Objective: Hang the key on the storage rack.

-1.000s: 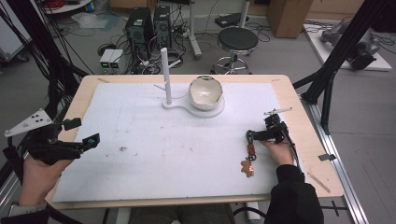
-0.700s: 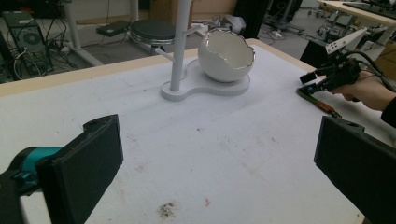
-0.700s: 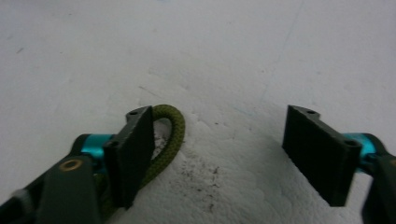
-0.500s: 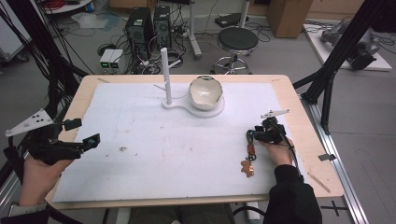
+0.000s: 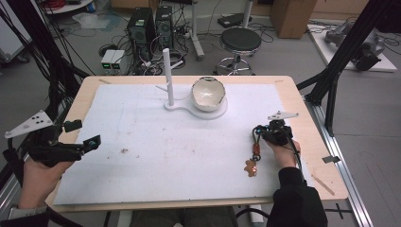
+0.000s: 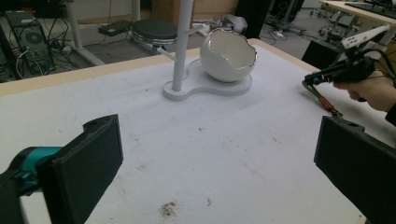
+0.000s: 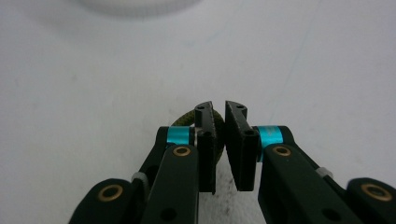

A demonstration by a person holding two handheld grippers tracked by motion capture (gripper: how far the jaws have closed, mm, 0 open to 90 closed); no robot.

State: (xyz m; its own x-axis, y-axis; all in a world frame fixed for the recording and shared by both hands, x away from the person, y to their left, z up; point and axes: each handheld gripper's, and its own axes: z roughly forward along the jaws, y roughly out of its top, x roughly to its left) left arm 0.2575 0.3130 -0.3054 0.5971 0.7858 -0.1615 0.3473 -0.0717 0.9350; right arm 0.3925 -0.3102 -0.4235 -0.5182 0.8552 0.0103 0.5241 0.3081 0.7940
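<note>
Beneath the right hand-held gripper [image 5: 259, 134] — jaws nearly closed around its loop — a keychain [image 5: 254, 156] trails toward the counter's [image 5: 293, 94] near edge; left hand-held gripper [image 5: 80, 135] gapes, well apart.

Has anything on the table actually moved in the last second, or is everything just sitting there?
Hardly anything. The right gripper sits at the top loop of the keychain, much as a second ago, jaws nearly closed; whether they grip the cord I can't tell. The left gripper stayed open at the left edge. The egg-shaped bowl and its white stand have not moved.
</note>
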